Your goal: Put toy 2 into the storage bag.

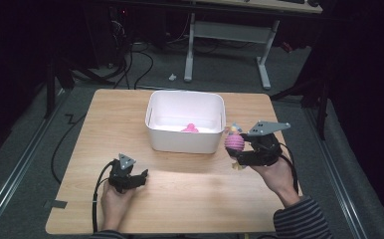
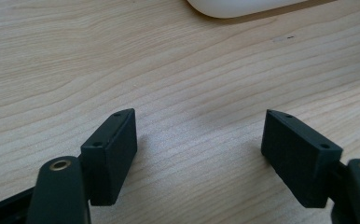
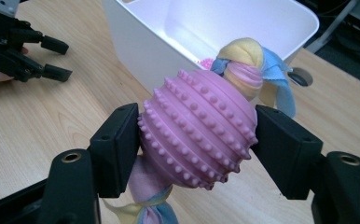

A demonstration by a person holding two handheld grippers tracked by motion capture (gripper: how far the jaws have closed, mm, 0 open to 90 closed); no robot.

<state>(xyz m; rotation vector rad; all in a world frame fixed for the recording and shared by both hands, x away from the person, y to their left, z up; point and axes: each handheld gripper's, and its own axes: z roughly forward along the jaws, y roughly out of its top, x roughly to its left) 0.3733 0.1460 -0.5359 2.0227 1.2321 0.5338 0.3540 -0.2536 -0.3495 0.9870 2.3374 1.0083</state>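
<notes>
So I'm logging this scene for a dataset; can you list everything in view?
Pink studded rubber ball toy with pastel fleece knots: one, pink with yellow and blue cloth, clamped in the right tool beside the bin's right end.
White rectangular plastic bin: one, white, table centre.
Small pink item: one, pink, inside the bin.
Light wooden table: one, pale wood.
White-legged desk: one, behind the table.
Black cables: several, on the grey floor.
Left tool: one, black, jaws apart over bare wood.
Right tool: one, black.
Person's hands: two, striped right sleeve.
</notes>
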